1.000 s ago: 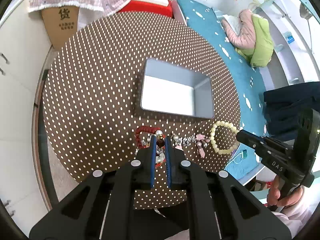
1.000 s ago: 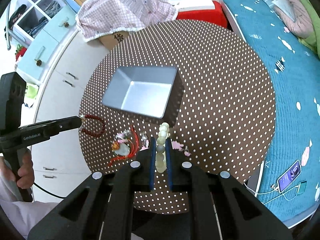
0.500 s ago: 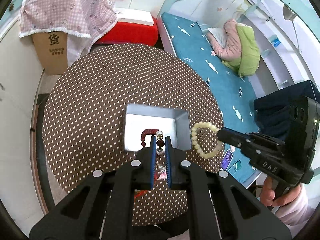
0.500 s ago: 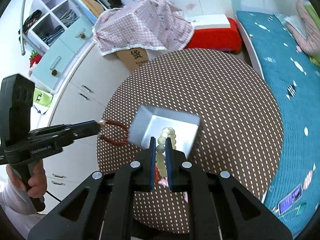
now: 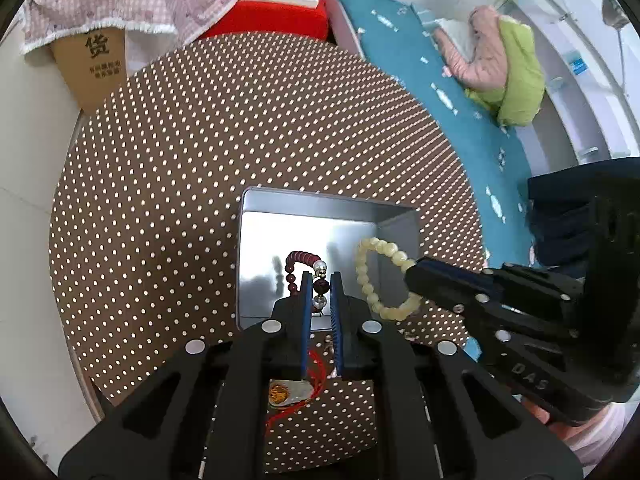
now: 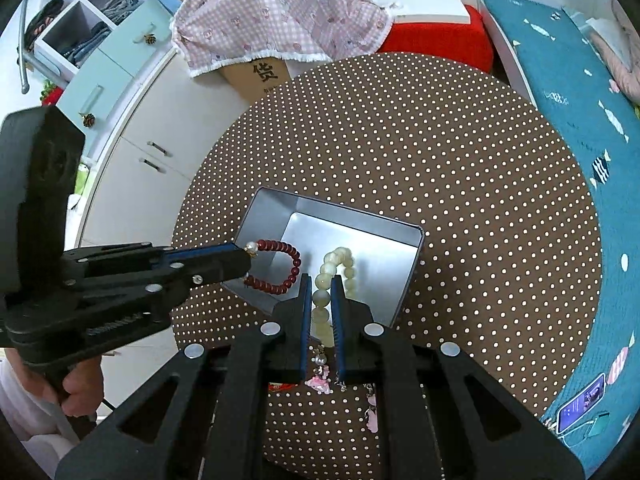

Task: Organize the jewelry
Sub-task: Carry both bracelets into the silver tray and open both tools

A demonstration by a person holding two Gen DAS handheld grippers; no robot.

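Observation:
My left gripper (image 5: 321,284) is shut on a dark red bead bracelet (image 5: 301,259) and holds it in the air over the open silver tin (image 5: 280,236). It also shows in the right wrist view (image 6: 240,264) with the red bracelet (image 6: 286,266). My right gripper (image 6: 321,288) is shut on a pale cream bead bracelet (image 6: 334,270), also raised over the tin (image 6: 360,236). In the left wrist view the right gripper (image 5: 416,276) holds the cream bracelet (image 5: 366,276) as a hanging loop.
The tin sits on a round brown polka-dot table (image 5: 200,140). A red-corded pendant (image 5: 286,394) and pink charm jewelry (image 6: 320,384) lie on the table near its front edge. A cardboard box (image 5: 96,68) and a teal bed (image 6: 580,100) stand beyond the table.
Both grippers have lifted their bracelets off the table and carried them forward over the tin. The two bracelets now hang close together above its inside.

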